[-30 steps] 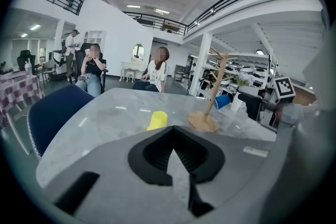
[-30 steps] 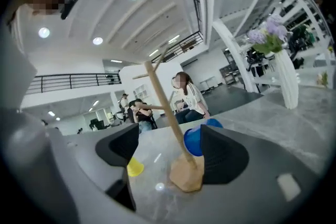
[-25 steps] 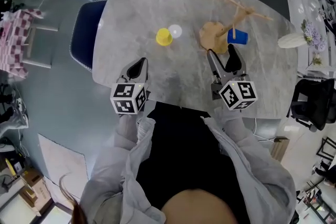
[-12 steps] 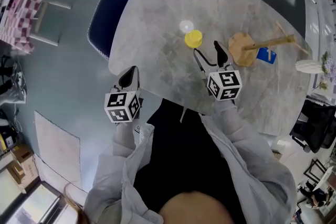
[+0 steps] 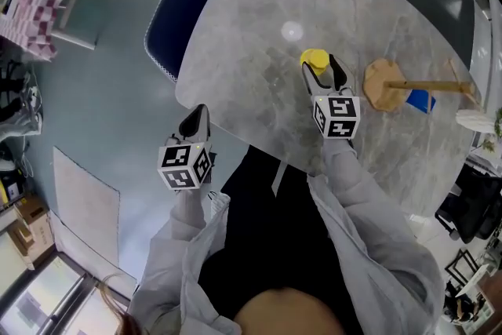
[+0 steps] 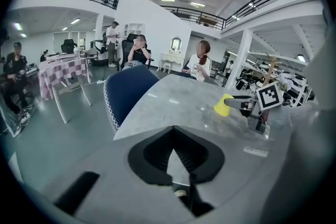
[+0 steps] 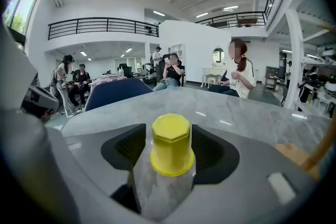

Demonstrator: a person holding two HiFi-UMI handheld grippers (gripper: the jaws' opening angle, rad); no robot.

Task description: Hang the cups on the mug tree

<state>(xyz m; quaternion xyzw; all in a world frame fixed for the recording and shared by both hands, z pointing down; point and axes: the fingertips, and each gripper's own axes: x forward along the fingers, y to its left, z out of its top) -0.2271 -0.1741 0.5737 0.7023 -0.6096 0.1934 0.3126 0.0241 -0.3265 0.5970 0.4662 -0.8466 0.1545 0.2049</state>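
Observation:
A yellow cup (image 5: 314, 59) (image 7: 172, 145) stands upside down on the grey marble table (image 5: 345, 4). My right gripper (image 5: 321, 71) (image 7: 169, 150) has a jaw on each side of it. The jaws have just been closing and stand very near its sides, and the cup still rests on the table. The wooden mug tree (image 5: 384, 84) stands to the right with a blue cup (image 5: 421, 100) hanging on one branch. My left gripper (image 5: 196, 114) (image 6: 172, 128) is shut and empty at the table's near-left edge. From there the yellow cup (image 6: 223, 106) and the right gripper (image 6: 240, 105) show far off.
A dark blue chair (image 5: 176, 12) (image 6: 128, 91) stands at the table's left side. A white vase (image 5: 475, 120) sits at the right edge behind the mug tree. People sit and stand far off in the hall.
My right gripper has moved left from beside the mug tree to the yellow cup, which is now between its jaws. My left gripper has drawn back to the table's edge.

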